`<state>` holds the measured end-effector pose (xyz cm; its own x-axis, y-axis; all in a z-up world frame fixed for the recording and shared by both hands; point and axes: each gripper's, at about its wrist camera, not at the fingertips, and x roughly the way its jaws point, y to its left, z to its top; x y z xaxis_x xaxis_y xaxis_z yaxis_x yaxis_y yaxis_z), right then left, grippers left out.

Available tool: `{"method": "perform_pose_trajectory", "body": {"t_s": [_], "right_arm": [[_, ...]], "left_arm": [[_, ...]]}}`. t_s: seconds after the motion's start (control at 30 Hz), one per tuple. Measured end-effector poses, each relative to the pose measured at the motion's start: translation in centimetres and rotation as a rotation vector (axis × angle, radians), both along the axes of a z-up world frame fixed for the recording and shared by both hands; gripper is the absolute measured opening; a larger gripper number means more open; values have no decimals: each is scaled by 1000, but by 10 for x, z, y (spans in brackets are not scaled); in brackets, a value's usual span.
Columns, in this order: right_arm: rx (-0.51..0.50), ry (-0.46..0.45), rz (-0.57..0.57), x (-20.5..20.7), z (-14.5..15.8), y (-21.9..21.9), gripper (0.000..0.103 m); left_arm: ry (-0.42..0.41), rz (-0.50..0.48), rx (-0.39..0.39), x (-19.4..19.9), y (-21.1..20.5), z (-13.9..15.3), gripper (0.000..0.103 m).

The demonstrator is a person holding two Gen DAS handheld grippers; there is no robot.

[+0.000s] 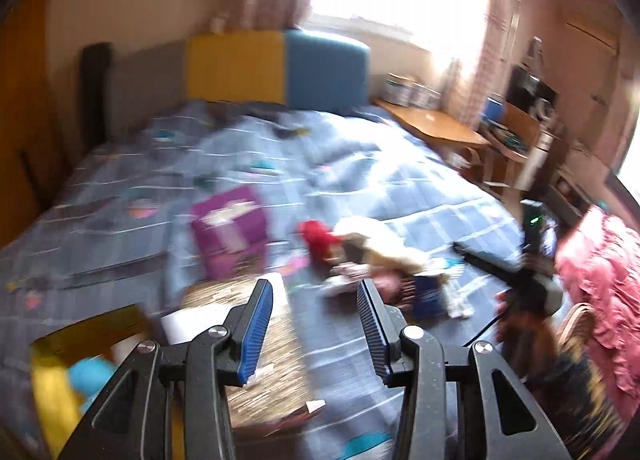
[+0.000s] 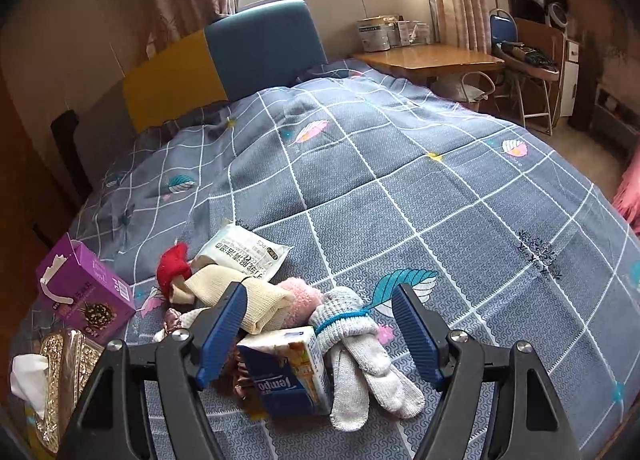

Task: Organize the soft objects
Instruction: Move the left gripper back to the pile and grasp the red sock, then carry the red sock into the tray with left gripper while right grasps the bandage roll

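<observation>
Bed (image 2: 400, 188): grey-blue checked quilt, yellow and blue headboard (image 2: 224, 60) behind.
Soft pile: grey socks (image 2: 360, 364), pink fluffy sock (image 2: 298, 294), cream cloth (image 2: 240, 292), red item (image 2: 172, 262), clustered near quilt's front edge.
Among pile: blue tissue pack (image 2: 288, 376), white wipes packet (image 2: 244, 250).
Left of pile: purple box (image 2: 86, 288), gold tissue box (image 2: 60, 372).
Right gripper (image 2: 320, 332): jaws wide, empty, above the pile.
Left gripper (image 1: 316, 334): jaws partly apart, empty; view blurred.
</observation>
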<state>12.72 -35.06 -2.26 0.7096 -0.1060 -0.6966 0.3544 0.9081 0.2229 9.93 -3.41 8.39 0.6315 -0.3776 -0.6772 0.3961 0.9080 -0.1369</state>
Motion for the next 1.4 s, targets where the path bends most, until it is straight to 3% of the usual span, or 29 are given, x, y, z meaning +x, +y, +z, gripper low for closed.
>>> {"method": "perform_pose_trajectory", "body": {"t_s": [0.2,0.33,0.53,0.77,0.97,1.17,1.4], "right_arm": [[60,2,-16,-2,-1,-10,76],[113,-12,-24,-5,-1,-17,76],[196,-20,-2,-5,-3,-22,77],[274,-32,11,-7,-4,-26,77],[316,-39,-1,-9,-6,-32,78],[294,-34,1,-7,-7,-32,78],[234,21,70,2,-13,-18,74]], "left_arm": [[98,-59,56,68,-83,-20,40],[205,-35,90,116,-117,-59,37],[348,43,129,166,-133,-116,37],[407,111,199,204,-144,-154,37],[408,158,233,228,-145,-176,37],[330,92,251,217,-151,-171,14],[290,53,242,196,-143,-155,12]]}}
